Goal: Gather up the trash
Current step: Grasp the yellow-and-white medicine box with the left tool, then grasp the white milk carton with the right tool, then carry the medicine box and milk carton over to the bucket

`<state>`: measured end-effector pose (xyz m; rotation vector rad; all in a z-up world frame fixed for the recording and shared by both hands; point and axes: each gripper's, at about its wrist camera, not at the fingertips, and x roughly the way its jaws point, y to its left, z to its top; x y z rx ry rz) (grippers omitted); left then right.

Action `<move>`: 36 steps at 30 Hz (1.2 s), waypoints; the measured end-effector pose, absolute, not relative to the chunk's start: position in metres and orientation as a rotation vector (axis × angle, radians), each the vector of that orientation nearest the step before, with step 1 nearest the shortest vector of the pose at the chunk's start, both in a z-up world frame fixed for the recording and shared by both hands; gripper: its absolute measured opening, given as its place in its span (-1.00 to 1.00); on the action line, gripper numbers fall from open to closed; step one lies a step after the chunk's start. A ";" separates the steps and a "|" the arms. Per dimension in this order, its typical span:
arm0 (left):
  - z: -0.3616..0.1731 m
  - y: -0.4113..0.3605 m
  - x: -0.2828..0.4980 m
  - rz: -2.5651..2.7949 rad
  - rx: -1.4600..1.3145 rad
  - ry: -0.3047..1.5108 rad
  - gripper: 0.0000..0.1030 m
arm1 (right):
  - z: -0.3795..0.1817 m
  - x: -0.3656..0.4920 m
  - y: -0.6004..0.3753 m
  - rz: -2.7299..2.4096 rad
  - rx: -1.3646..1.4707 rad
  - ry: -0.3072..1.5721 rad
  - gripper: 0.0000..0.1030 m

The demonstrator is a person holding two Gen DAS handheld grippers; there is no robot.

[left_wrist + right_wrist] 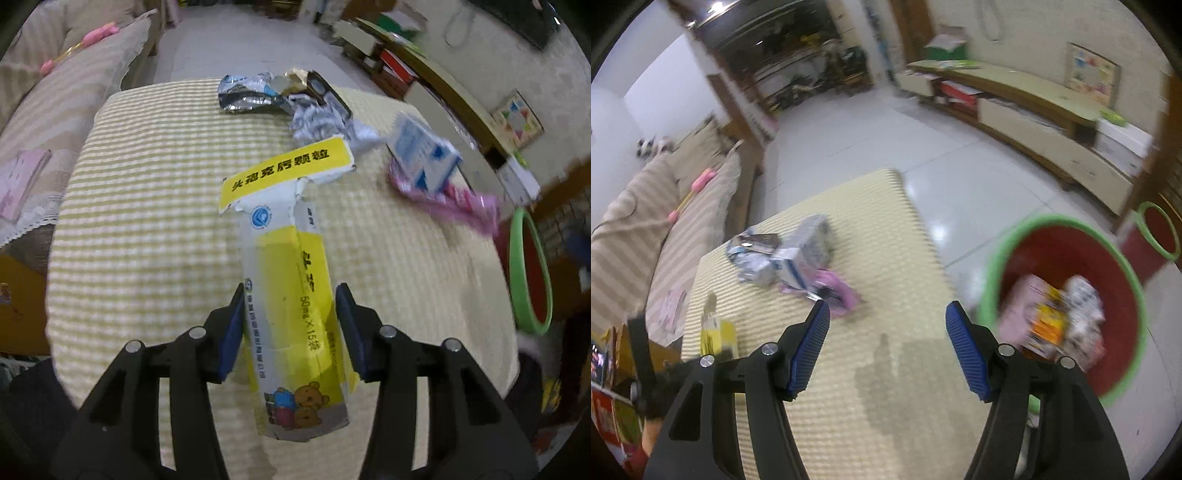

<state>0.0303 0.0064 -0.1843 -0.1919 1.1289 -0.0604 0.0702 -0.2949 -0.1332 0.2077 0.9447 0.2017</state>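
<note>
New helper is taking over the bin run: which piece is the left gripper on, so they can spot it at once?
On the yellow checked table cover, nearest the camera, lies a flattened medicine box between the left gripper's blue pads. Unlike the silver, blue and pink litter beyond, it is yellow and white with cartoon bears.

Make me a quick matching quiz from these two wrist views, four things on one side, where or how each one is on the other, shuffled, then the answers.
Things:
1. yellow and white medicine box
2. red bin with green rim
3. right tool
4. crumpled foil wrapper

Places or states:
A. on the floor beside the table, trash already inside
B. open, nothing between its pads
C. at the far edge of the checked tablecloth
D. between the pads of the left tool

Pairs: 1-D, 2-A, 3-B, 4-C
</note>
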 end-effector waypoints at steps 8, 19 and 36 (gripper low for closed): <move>-0.195 0.004 -0.006 -0.083 -0.118 1.177 -0.06 | -0.154 0.176 -0.200 0.282 0.104 1.040 0.23; -0.199 0.025 -0.009 -0.071 -0.179 1.174 0.00 | -0.208 0.197 -0.164 0.275 -0.010 1.179 -0.20; -0.192 0.021 -0.009 -0.054 -0.204 1.139 -0.23 | -0.150 0.085 -0.199 0.443 0.201 1.024 -0.25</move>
